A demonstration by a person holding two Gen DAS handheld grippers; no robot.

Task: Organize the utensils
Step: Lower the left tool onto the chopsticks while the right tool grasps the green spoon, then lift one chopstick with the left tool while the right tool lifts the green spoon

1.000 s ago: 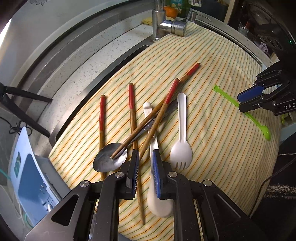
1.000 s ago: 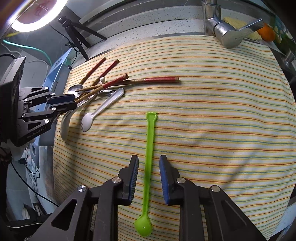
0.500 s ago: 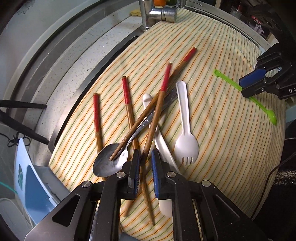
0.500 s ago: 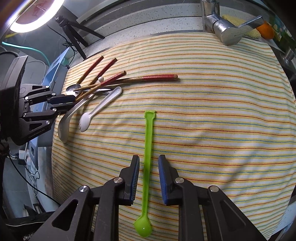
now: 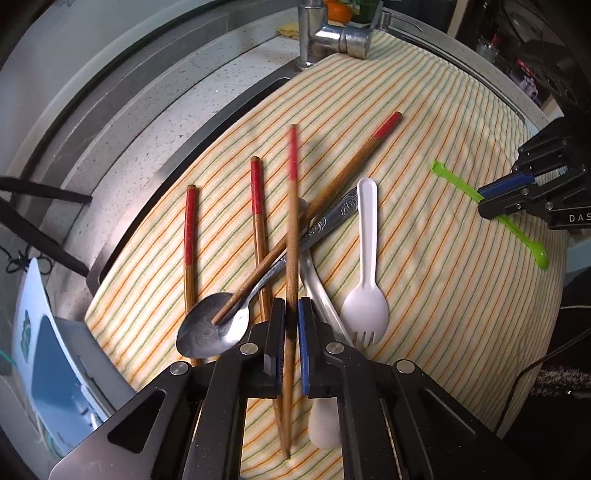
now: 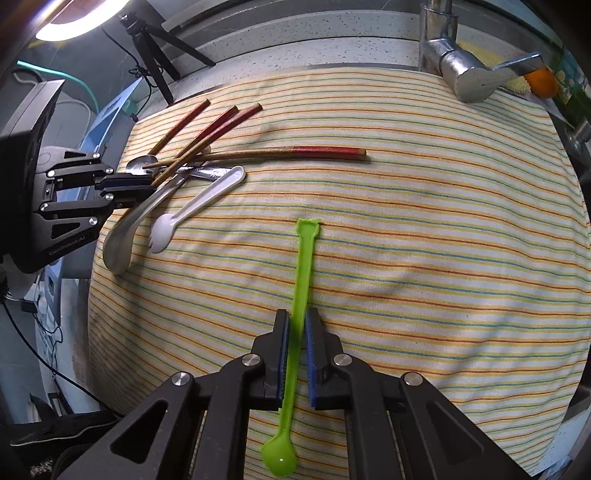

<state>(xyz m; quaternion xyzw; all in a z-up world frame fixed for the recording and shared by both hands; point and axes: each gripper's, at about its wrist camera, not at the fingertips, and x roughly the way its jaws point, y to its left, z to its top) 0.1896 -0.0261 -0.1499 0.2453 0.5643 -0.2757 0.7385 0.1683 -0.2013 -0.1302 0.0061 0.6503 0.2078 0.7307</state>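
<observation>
Glossy metal spoon (image 5: pixel 212 328), wooden chopsticks (image 5: pixel 291 236), matt striped cloth (image 5: pixel 443 295), shiny green plastic spoon (image 6: pixel 301 295).

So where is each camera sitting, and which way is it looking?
Left wrist view: sits on the left gripper, looking forward along its fingers, shut on a red-tipped wooden chopstick, toward the steel tap.
Right wrist view: sits on the right gripper, looking across the striped cloth; its fingers close around a thin green plastic spoon.
Shared: both show cloth, tap, utensil pile, green spoon, and the other gripper.
</observation>
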